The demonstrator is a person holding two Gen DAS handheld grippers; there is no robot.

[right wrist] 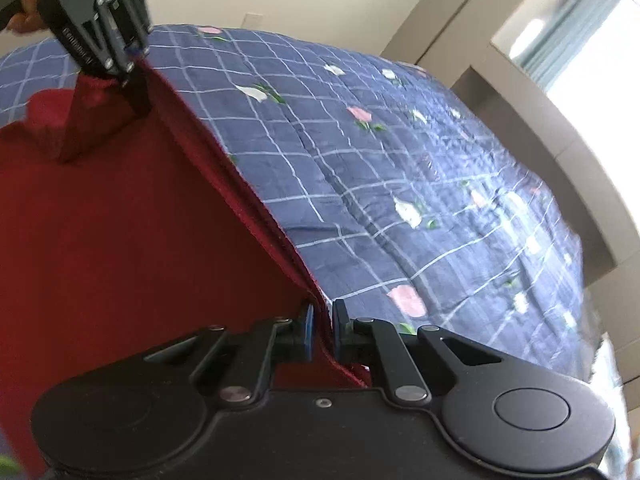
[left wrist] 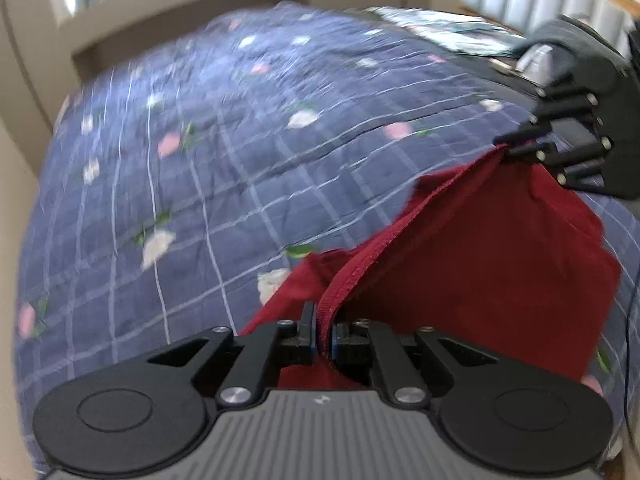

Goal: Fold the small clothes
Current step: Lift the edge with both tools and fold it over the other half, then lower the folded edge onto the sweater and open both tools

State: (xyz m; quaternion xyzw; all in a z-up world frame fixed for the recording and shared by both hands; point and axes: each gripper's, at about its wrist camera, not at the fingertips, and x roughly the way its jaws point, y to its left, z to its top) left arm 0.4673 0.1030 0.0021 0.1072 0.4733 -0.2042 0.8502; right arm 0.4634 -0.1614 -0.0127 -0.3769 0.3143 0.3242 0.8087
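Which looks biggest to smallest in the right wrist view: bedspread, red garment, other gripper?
1. Bedspread and red garment: similar spans; the garment is nearer, so unranked.
2. Left gripper, clearly smallest, though farthest away.

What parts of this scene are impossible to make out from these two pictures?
- Red garment: its type and full shape; left wrist view, folds hide it, and the left gripper covers its lower part.
- Bedspread flowers: left wrist view, blurred.
- Right wrist view: the garment runs off the left edge, its lower part behind the right gripper.
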